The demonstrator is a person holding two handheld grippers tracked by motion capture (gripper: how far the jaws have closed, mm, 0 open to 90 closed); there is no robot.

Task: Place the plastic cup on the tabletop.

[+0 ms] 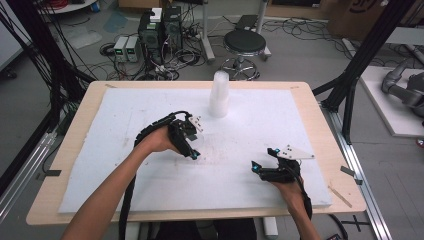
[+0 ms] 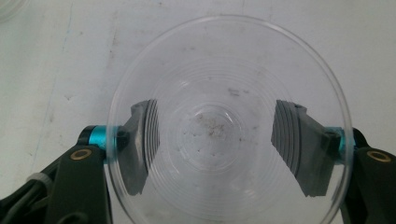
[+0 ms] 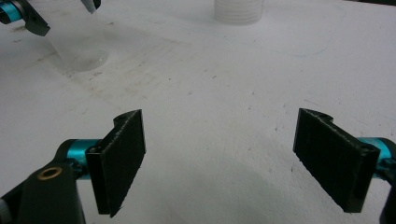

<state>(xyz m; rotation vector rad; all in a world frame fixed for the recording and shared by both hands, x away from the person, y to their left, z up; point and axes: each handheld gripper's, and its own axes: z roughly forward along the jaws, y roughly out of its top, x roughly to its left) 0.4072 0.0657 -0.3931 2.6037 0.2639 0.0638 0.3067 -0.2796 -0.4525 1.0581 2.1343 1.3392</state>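
A clear plastic cup [image 2: 219,56] sits upright between the jaws of my left gripper [image 2: 215,140], and both ribbed pads press its sides. In the right gripper view the cup [image 3: 79,51] has its base at the white foam board; I cannot tell whether it touches. From above, my left gripper [image 1: 192,146] points down at the middle of the board. My right gripper [image 1: 265,159] rests low at the front right. Its jaws [image 3: 219,158] stand open with nothing between them. A tall stack of translucent cups [image 1: 219,95] stands at the board's far middle.
The white foam board [image 1: 125,165] covers most of the wooden table [image 1: 80,120]. Beyond the far edge are a black stool [image 1: 244,44] and computer boxes [image 1: 160,31] on the floor. Black frame posts [image 1: 350,85] rise at the right.
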